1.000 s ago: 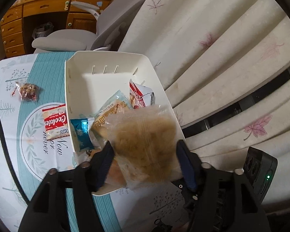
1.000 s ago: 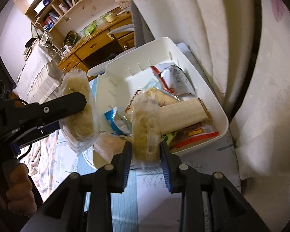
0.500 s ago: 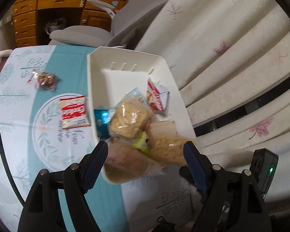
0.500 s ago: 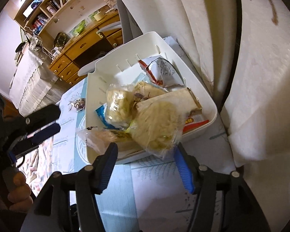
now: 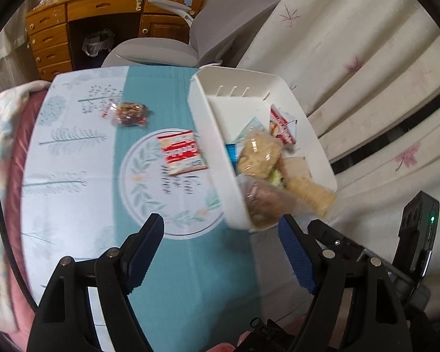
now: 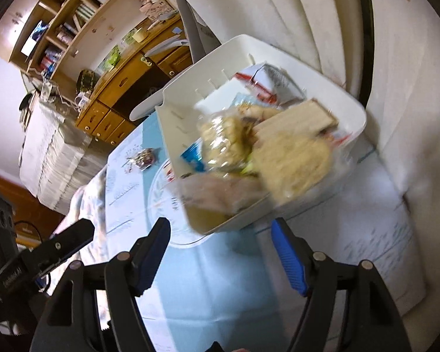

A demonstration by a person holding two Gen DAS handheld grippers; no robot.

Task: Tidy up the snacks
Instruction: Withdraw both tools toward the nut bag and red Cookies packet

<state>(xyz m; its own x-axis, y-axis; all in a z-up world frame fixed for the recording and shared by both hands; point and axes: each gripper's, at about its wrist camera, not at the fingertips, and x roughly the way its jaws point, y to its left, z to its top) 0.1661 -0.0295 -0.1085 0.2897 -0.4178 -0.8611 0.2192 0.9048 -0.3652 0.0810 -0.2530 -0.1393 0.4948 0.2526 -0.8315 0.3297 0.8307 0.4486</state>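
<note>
— Left wrist view: we see our left claw [image 5: 220,249] spread wide, holding nothing.
— And our right claw [image 6: 220,252] gapes empty too; snacks fill the white bin [image 6: 331,88] on the worktop [image 5: 73,161].

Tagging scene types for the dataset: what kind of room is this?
Likely a home study or bedroom: a wooden desk with drawers, a grey office chair, bookshelves and curtains beside the table.
</note>
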